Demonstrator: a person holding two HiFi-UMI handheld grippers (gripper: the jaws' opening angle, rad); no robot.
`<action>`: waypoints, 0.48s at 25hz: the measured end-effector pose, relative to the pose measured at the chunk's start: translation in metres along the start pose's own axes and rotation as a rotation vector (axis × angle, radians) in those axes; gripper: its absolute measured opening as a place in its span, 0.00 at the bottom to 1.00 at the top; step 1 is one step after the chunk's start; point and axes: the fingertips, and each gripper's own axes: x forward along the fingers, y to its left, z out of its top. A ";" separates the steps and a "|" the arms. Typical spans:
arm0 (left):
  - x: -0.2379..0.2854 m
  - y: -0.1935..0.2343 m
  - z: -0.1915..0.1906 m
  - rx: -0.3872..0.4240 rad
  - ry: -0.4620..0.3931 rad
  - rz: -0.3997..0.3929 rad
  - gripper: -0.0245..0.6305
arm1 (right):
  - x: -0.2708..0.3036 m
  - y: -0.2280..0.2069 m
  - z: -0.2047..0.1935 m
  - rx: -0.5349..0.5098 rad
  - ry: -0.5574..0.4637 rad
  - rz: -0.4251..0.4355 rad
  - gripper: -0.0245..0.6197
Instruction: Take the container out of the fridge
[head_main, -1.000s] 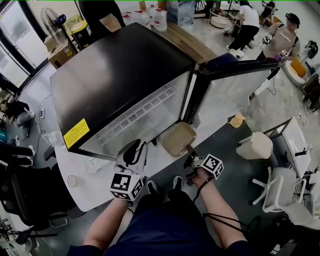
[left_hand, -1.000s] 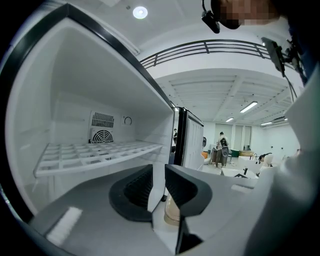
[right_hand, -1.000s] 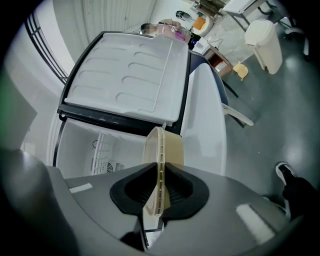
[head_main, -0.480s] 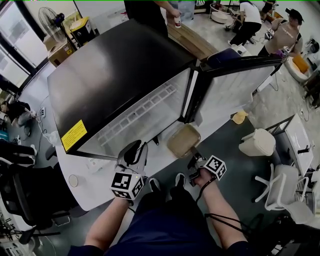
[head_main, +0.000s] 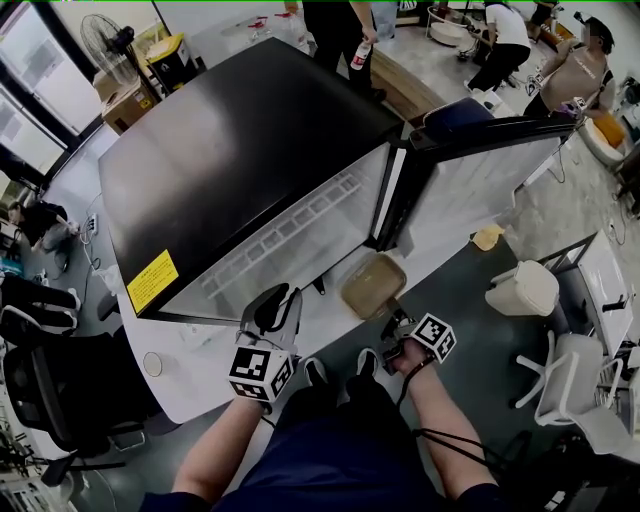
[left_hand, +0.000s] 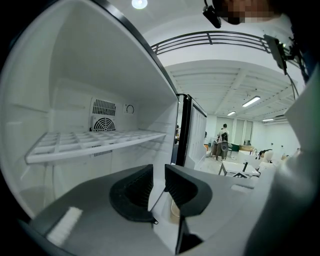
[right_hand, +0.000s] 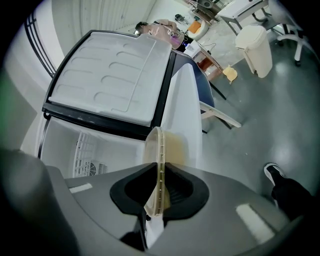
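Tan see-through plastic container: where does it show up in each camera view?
Head view: tan see-through plastic container, just right of centre, below the middle.
Left gripper view: not clearly in it.
Right gripper view: bottom centre, edge-on between the jaws.
Shared landmark: white fridge shelf.

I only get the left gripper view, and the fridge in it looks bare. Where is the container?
Observer: The right gripper has it. Its jaws are closed on the container, a tan, see-through tub.
Operator: Is it inside the fridge or out?
Observer: Out. The head view shows it in front of the fridge, near the right side of the opening.
Operator: How is it gripped?
Observer: By the rim. In the right gripper view the ridged edge runs between the jaws and the body of the tub sticks out beyond them.
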 end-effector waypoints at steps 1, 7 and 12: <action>0.000 0.001 0.000 -0.001 0.002 0.001 0.12 | 0.001 -0.002 0.000 0.000 0.001 -0.004 0.13; 0.004 0.003 0.003 0.001 0.007 -0.001 0.12 | 0.010 -0.016 0.004 -0.002 0.002 -0.031 0.13; 0.008 0.002 0.002 -0.004 0.014 -0.007 0.12 | 0.013 -0.019 0.004 0.006 -0.001 -0.041 0.13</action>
